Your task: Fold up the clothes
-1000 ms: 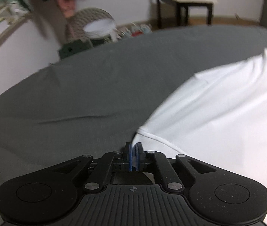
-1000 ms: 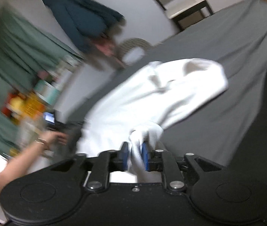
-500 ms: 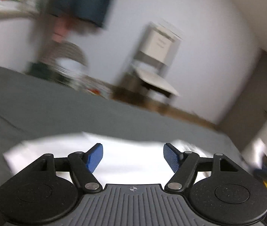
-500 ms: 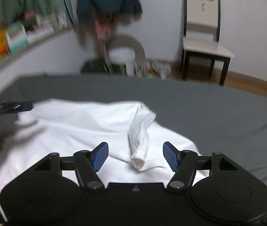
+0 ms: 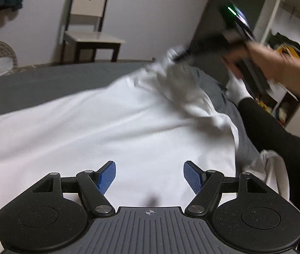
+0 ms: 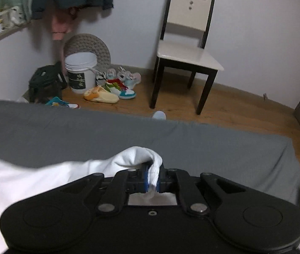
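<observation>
Grey bed cover (image 6: 65,135), lower half of both views; chair (image 6: 186,50) upper right. White garment (image 5: 107,131) spread centre frame. Left gripper (image 5: 149,176) released above it; right gripper (image 6: 152,178) clenched on a bunched fold.

Plenty of open grey bed (image 6: 65,135) along the far edge, nothing sitting on it between the white garment (image 5: 112,131) and that edge, so a gripper could sweep there freely. The right side is crowded: the right gripper (image 5: 202,50), blurry but I think pinching a bunched bit of the cloth, hangs over the far right corner with the person's dark sleeve (image 5: 277,139) along that edge. Past the bed, a chair (image 6: 188,50) and shoes (image 6: 116,86) sit on the floor.
</observation>
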A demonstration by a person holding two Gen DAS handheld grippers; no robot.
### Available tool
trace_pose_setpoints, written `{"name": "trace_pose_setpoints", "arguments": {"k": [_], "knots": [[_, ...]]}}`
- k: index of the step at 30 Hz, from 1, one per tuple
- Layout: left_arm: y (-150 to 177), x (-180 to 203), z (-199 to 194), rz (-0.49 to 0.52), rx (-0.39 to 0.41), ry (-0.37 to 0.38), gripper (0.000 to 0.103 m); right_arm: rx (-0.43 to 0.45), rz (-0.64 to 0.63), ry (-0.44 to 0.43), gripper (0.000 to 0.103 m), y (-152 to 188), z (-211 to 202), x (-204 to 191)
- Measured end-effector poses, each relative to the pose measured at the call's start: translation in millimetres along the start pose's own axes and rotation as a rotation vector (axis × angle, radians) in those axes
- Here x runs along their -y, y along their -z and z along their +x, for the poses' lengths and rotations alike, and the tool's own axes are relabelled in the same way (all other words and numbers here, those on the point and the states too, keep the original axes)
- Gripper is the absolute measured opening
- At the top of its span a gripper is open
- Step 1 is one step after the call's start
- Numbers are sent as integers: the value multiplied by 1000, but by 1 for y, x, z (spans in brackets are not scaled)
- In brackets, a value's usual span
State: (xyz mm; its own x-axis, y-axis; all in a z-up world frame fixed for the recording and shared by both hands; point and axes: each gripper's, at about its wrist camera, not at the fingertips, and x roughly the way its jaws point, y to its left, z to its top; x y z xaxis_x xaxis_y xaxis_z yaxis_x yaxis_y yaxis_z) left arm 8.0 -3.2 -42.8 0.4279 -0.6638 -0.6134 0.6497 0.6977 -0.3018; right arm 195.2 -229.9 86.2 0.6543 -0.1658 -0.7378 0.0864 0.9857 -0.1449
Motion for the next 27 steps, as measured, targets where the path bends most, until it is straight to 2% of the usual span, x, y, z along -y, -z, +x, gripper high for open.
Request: {"name": "trace_pose_setpoints", "arguments": {"k": [4,7,10,11,13,14,18,20,22,27], "knots": [[3,-5,2,19,-60,16,72,-85,-30,76,7,-20,49,-1],[8,0,7,63,-89,-4,72,-108,-54,134,6,-18,77,-5],[12,-1,2,91,-88,-6,72,-172,6,114,7,-10,92,-1],[12,1,1,102,-90,-7,72,-171,30,93,10,-5,91,3],[12,3,0,120,-94,-11,72,-157,70,30,18,4,79,18],[10,3,-2,124,-95,-16,72,-153,88,4,26,7,72,27],[4,3,-9,118,-97,-39,72,-118,188,-117,47,46,10,84],[1,2,-13,105,-90,-53,72,-155,238,-170,52,73,-18,112],[-3,0,-18,93,-74,-71,72,-231,251,-214,53,107,-42,128],[1,2,-38,44,-22,30,72,-362,160,-287,52,171,-71,130]]}}
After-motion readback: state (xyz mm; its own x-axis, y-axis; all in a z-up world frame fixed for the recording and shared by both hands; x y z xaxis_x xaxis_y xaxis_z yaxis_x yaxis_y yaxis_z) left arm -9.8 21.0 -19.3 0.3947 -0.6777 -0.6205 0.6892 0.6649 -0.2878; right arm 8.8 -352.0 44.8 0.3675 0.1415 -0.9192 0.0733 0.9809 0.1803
